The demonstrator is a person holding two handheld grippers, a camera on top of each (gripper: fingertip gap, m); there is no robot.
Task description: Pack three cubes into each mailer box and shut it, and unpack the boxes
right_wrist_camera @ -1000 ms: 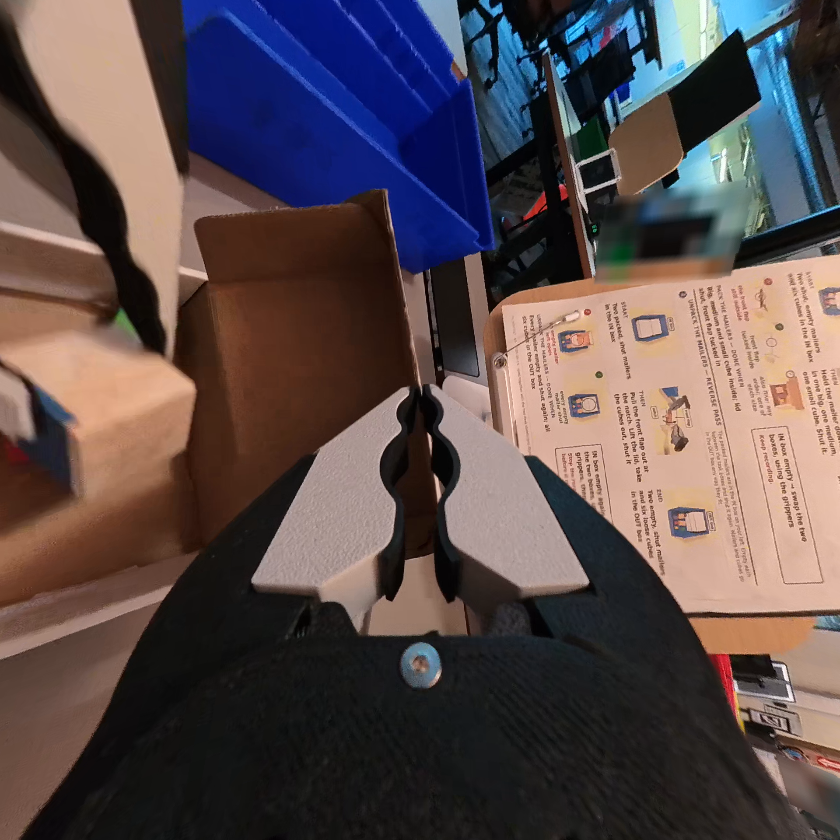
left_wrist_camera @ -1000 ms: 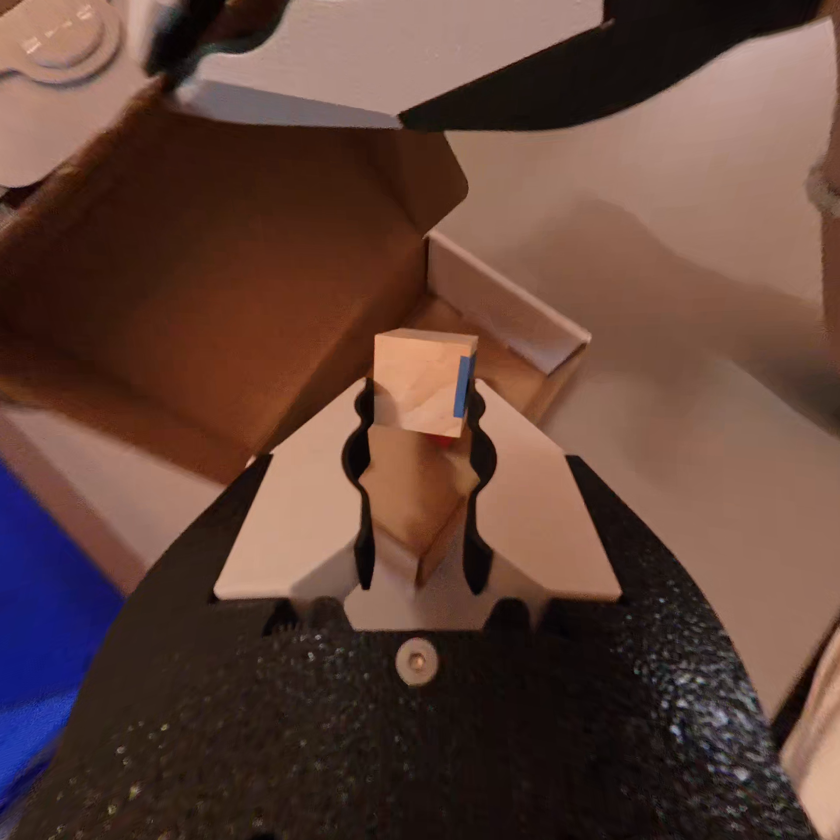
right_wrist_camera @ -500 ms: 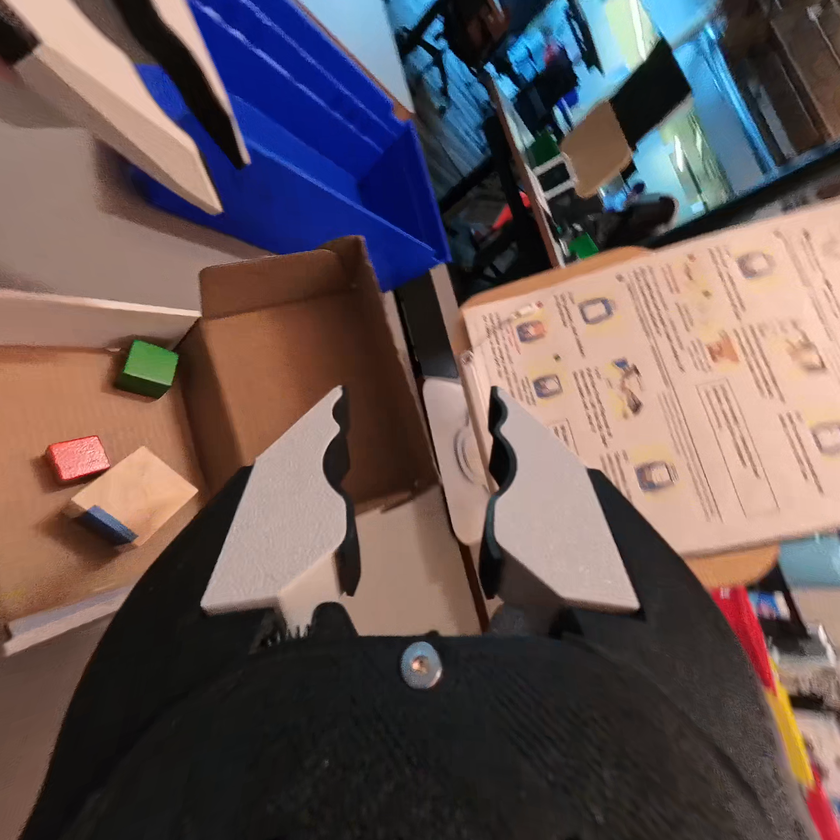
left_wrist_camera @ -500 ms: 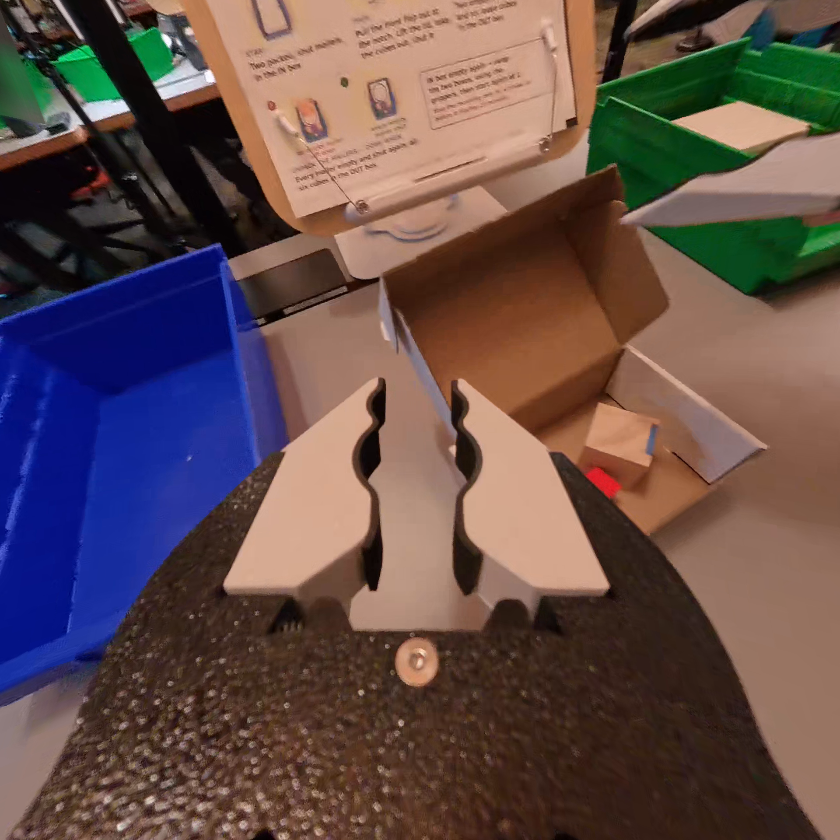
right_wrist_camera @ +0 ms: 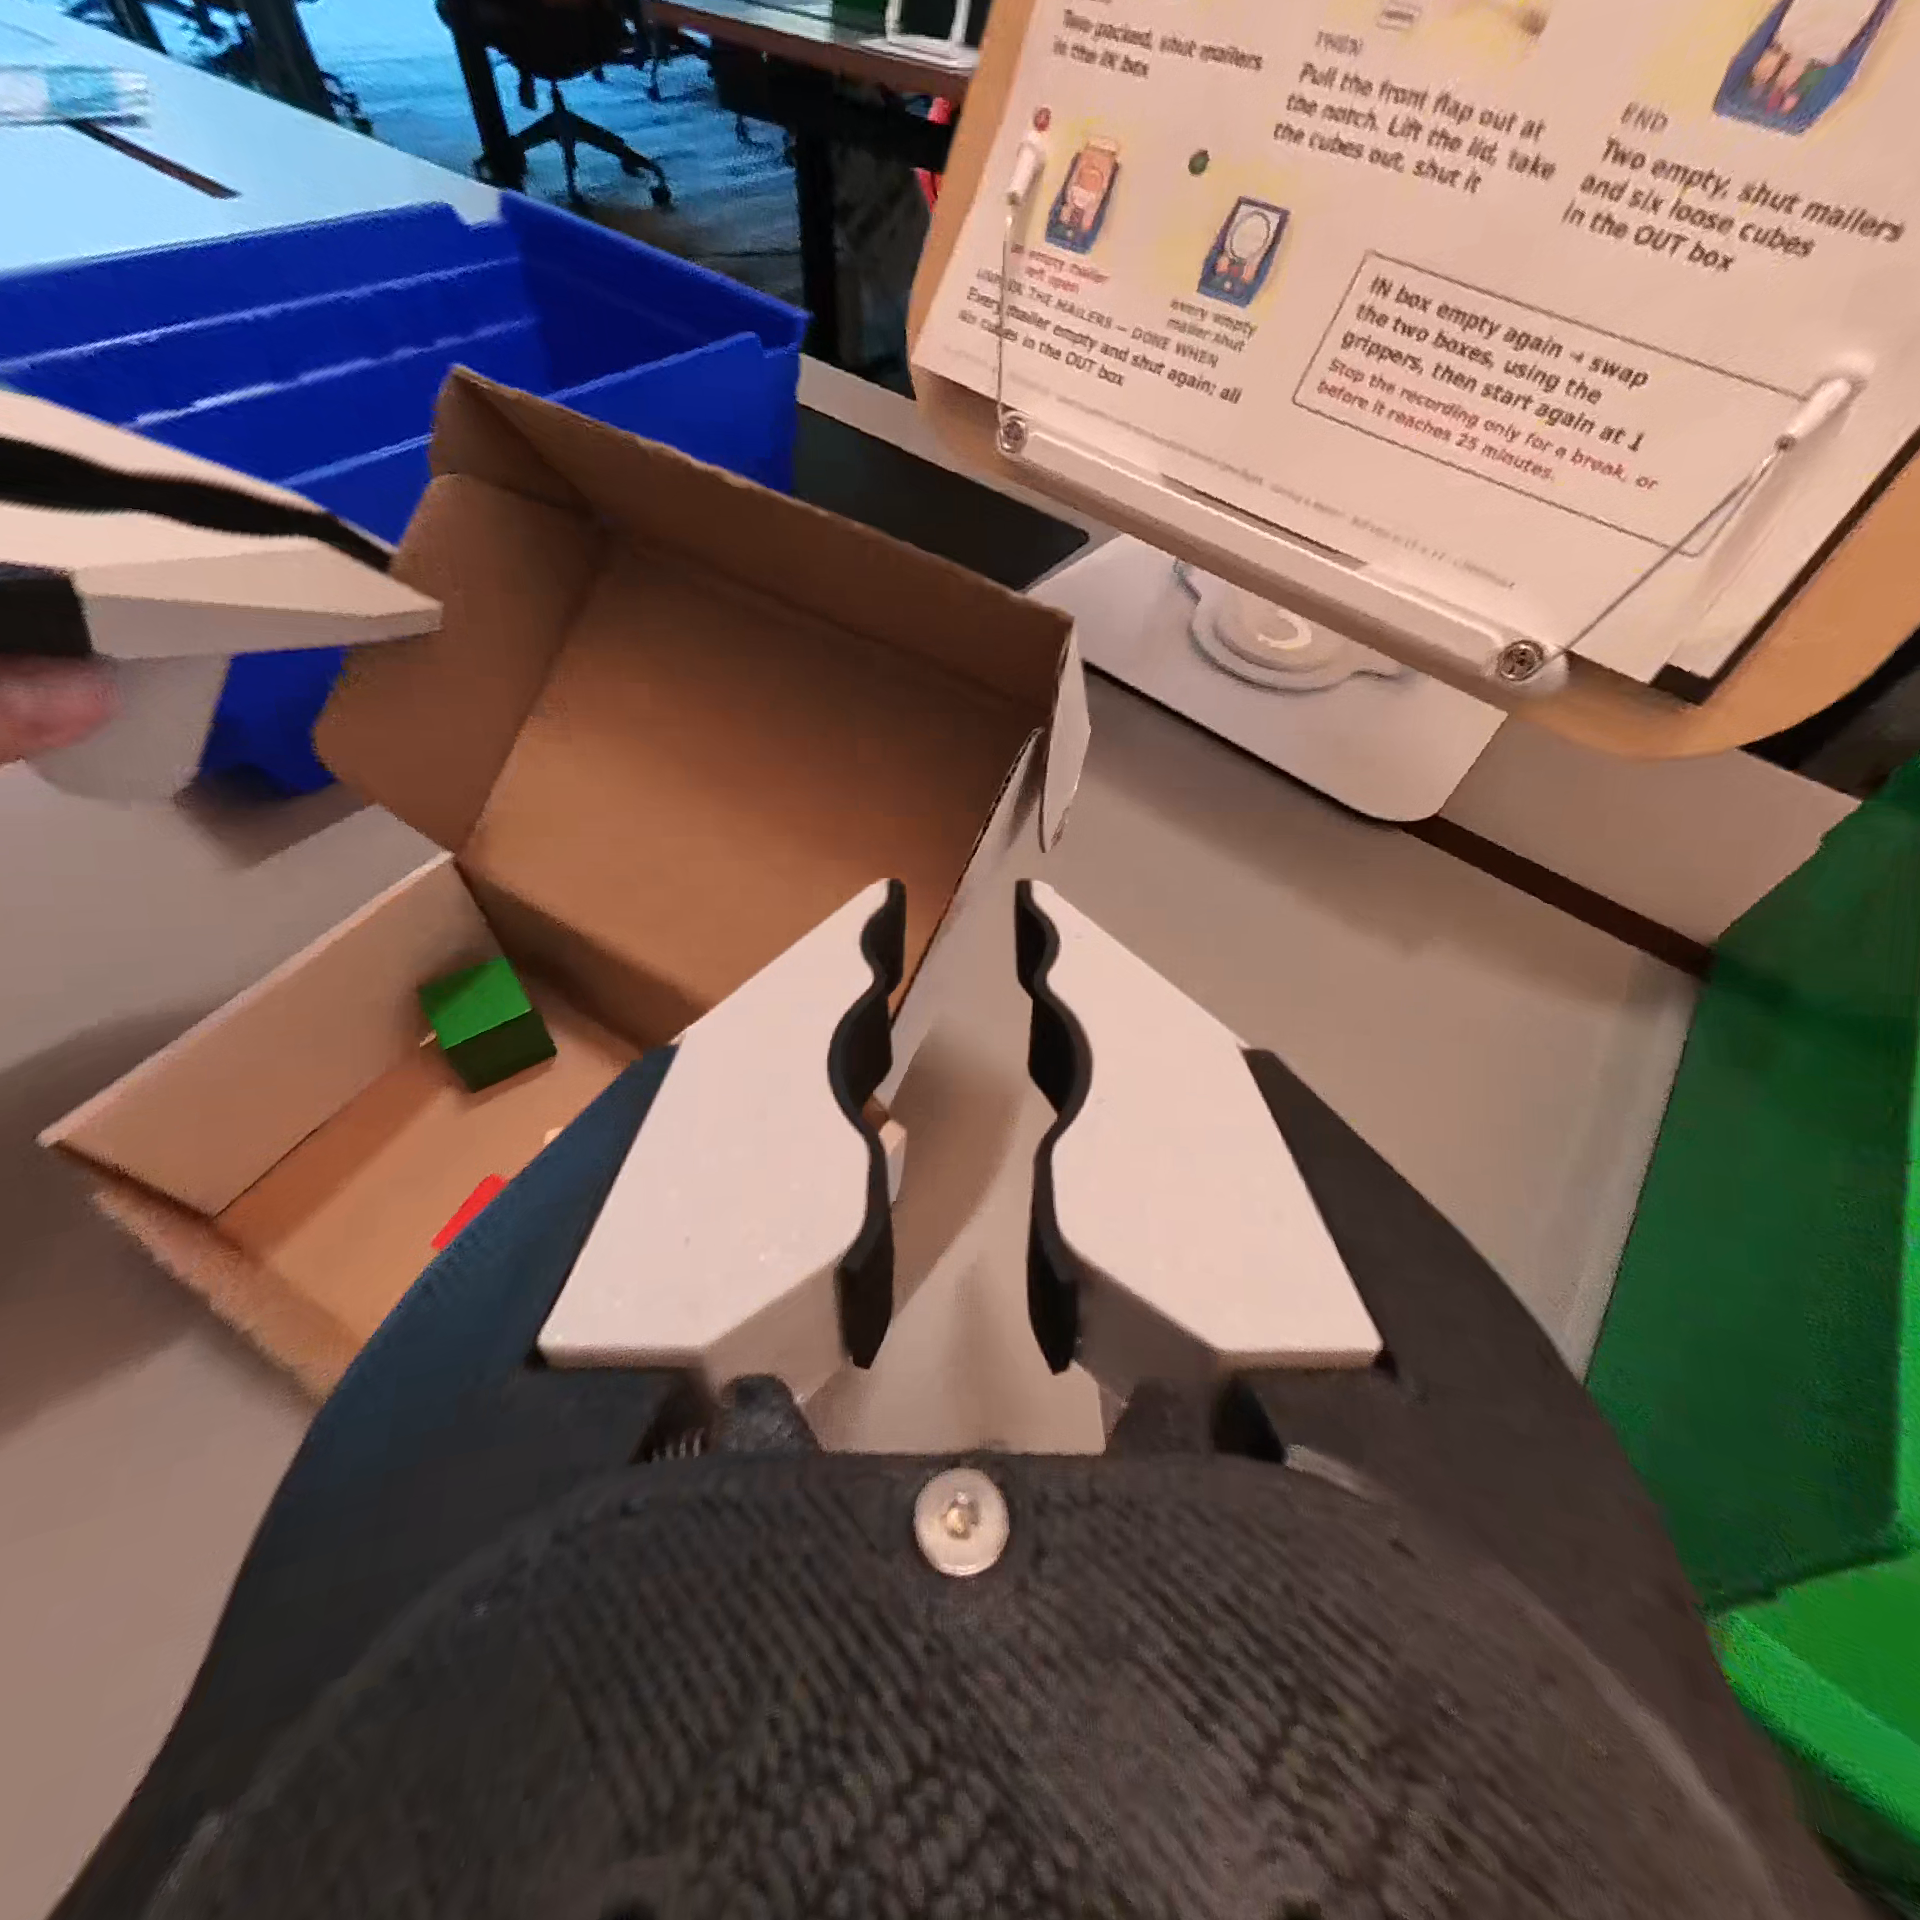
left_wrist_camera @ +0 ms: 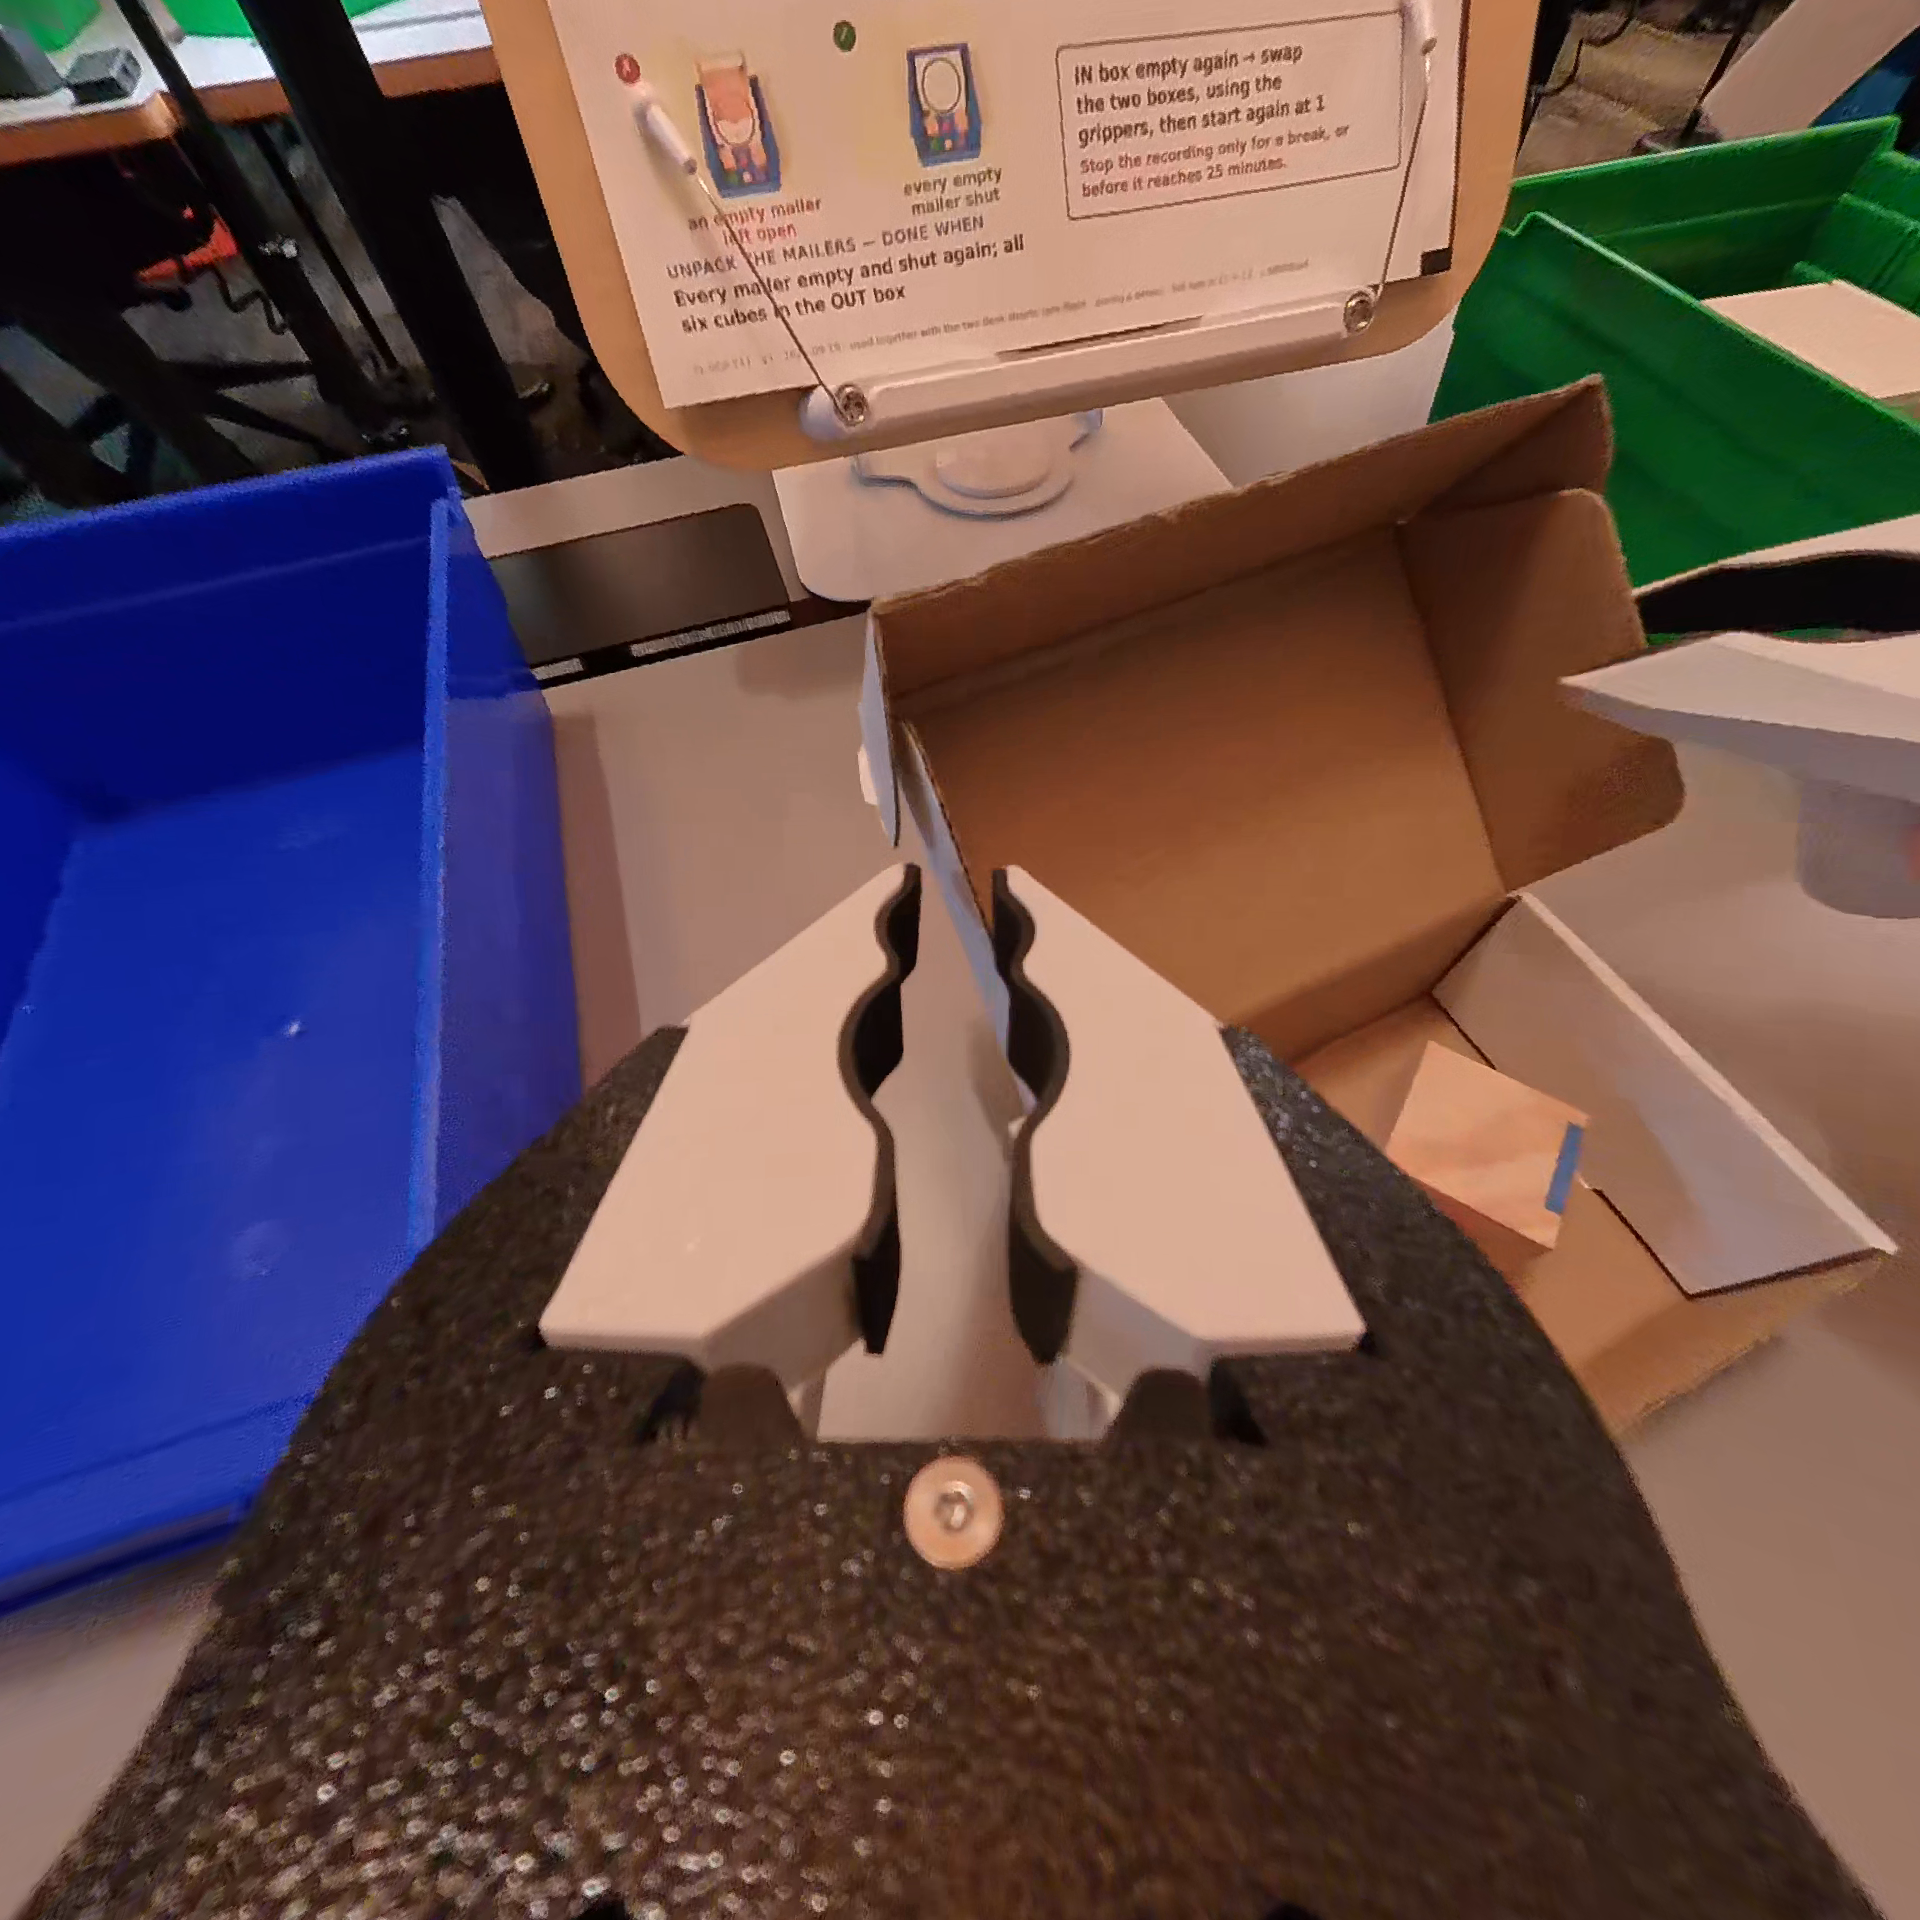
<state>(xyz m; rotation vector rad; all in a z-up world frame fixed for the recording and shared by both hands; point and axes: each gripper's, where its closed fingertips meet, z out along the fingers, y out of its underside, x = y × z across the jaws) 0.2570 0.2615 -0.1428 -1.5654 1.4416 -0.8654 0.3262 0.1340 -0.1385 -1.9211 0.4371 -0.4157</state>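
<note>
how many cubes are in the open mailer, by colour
wooden cube: 1
green cube: 1
red cube: 1, mostly hidden behind the right gripper
total: 3, all in the mailer

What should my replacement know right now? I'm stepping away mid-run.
Left gripper: open, empty, at the mailer box lid's left edge.
Right gripper: open, empty, at the lid's right edge.
In the box, lid up: wooden cube, green cube, red cube.
Done: three cubes loaded.
Left: shut the lid. Blue bin looks empty; green bin holds something flat and white.
</note>
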